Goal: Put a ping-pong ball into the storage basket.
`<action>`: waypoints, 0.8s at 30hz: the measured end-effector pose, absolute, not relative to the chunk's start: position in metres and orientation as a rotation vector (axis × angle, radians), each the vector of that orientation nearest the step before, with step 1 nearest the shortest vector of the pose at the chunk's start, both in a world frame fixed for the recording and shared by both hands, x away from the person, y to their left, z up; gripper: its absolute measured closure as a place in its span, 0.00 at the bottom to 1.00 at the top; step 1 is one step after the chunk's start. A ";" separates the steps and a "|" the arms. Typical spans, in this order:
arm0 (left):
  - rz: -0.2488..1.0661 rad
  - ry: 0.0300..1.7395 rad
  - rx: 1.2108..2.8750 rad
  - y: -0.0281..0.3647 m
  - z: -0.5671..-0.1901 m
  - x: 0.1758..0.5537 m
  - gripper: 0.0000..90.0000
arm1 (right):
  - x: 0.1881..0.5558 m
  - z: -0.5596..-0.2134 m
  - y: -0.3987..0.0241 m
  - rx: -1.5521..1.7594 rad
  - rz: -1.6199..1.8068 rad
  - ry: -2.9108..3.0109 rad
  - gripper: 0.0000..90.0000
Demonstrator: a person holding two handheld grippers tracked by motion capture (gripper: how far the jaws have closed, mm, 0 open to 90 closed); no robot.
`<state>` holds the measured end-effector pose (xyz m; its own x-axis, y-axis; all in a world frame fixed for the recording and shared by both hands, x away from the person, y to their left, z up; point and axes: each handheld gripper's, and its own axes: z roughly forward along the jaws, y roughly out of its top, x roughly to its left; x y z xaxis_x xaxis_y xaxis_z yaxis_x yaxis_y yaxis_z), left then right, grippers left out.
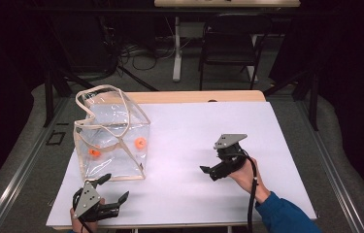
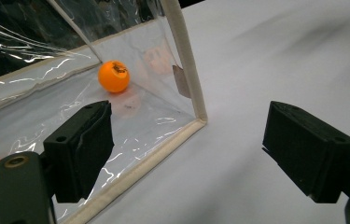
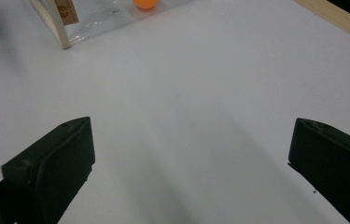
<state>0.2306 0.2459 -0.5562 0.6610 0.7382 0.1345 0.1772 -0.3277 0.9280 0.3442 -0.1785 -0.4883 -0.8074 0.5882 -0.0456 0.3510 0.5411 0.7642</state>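
We are holding the left tool (image 1: 114, 188) gaping at the worktop's (image 1: 194, 126) near-left corner, beside the clear bag (image 1: 114, 141) with two orange balls (image 2: 114, 76); our right tool (image 1: 208, 171) is hovering open mid-worktop.

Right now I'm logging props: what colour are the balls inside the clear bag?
Orange balls in the clear bag; clearest in the left gripper view.

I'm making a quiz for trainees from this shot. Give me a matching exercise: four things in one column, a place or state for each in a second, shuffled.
1. clear bag
2. orange balls
3. left gripper
4. right gripper

a. open, right of the table's middle
b. inside the bag
c. standing at the table's left
d. open, at the bag's near corner

Pairs: 1-c, 2-b, 3-d, 4-a
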 end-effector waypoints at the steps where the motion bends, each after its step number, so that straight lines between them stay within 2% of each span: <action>1: 0.685 0.724 1.853 0.246 -0.556 0.231 0.18 | 0.343 -0.489 -0.180 0.780 1.133 2.482 0.00; 24: 0.681 0.724 1.857 0.245 -0.556 0.231 0.18 | 0.318 -0.519 -0.213 0.863 1.169 2.428 0.00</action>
